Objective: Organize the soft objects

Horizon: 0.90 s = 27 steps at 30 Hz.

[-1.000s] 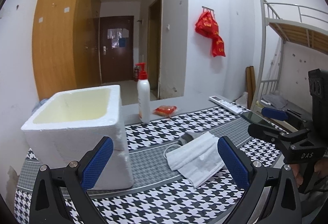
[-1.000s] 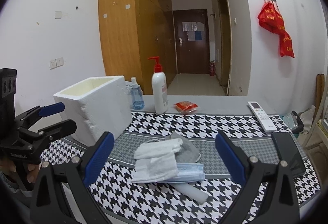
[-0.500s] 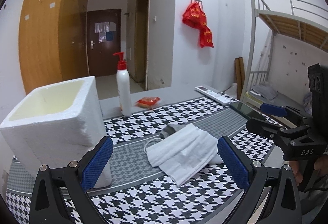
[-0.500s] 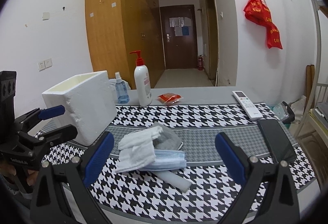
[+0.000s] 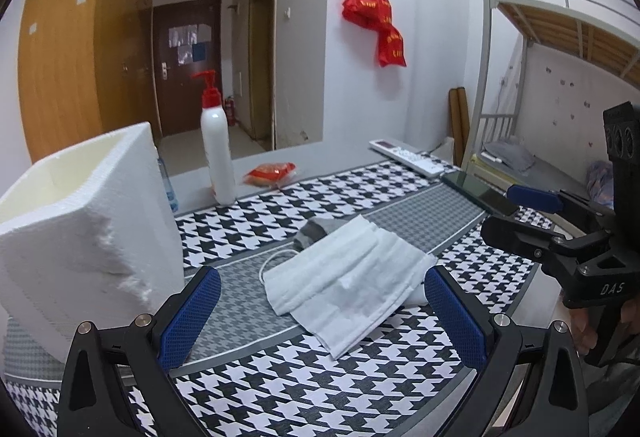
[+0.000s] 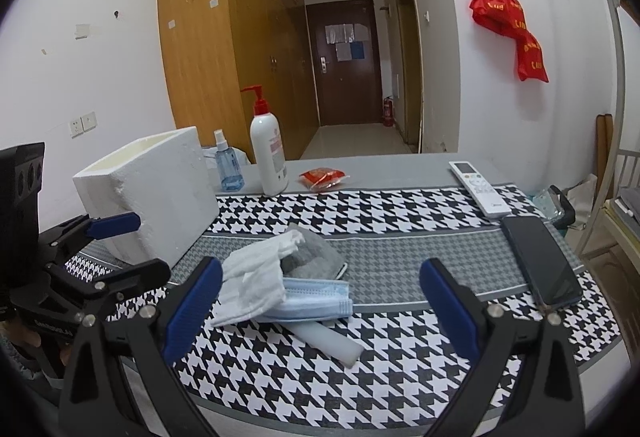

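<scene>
White face masks lie piled on a houndstooth cloth beside a foam box. Left gripper and right gripper hover spread wide, holding nothing.

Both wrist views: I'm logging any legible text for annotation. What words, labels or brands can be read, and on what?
"DAS": on the right gripper body, seen from the left wrist view.
Red bags on the wall hook: yellow lettering, too blurred to read.
Pump bottle: pink label, too small to read.
Remote control: buttons and logo unreadable.
Left gripper body: embossed lettering, unreadable.
Door papers: unreadable.
</scene>
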Each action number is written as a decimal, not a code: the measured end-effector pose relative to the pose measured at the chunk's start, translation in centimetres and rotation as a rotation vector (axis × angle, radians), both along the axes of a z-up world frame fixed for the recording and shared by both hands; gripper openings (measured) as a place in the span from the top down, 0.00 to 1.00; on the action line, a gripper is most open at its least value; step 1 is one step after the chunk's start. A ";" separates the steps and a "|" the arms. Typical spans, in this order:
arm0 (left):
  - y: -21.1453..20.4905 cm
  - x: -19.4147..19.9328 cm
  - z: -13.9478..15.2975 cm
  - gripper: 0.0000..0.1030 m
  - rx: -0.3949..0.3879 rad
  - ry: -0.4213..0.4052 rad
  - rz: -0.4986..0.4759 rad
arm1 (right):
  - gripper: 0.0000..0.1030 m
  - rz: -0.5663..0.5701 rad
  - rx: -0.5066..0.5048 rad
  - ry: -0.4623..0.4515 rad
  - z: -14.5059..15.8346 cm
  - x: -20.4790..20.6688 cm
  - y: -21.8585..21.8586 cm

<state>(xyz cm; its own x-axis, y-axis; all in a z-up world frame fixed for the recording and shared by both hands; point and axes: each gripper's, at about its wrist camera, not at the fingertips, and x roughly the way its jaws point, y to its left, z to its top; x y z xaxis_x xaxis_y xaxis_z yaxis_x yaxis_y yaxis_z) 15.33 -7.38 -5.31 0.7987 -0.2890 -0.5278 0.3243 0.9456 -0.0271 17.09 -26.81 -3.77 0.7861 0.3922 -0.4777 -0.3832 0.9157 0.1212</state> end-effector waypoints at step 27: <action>-1.8 4.7 -2.6 0.01 0.088 0.118 -0.060 | 0.02 0.022 0.020 0.093 -2.8 3.0 -0.1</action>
<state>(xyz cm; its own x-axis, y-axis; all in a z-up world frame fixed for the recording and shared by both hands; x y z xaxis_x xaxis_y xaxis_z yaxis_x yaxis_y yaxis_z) 20.05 -9.19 -7.94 0.7120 -0.2826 -0.6428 0.3797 0.9250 0.0139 20.11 -26.89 -6.59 0.7299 0.4189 -0.5401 -0.3890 0.9043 0.1757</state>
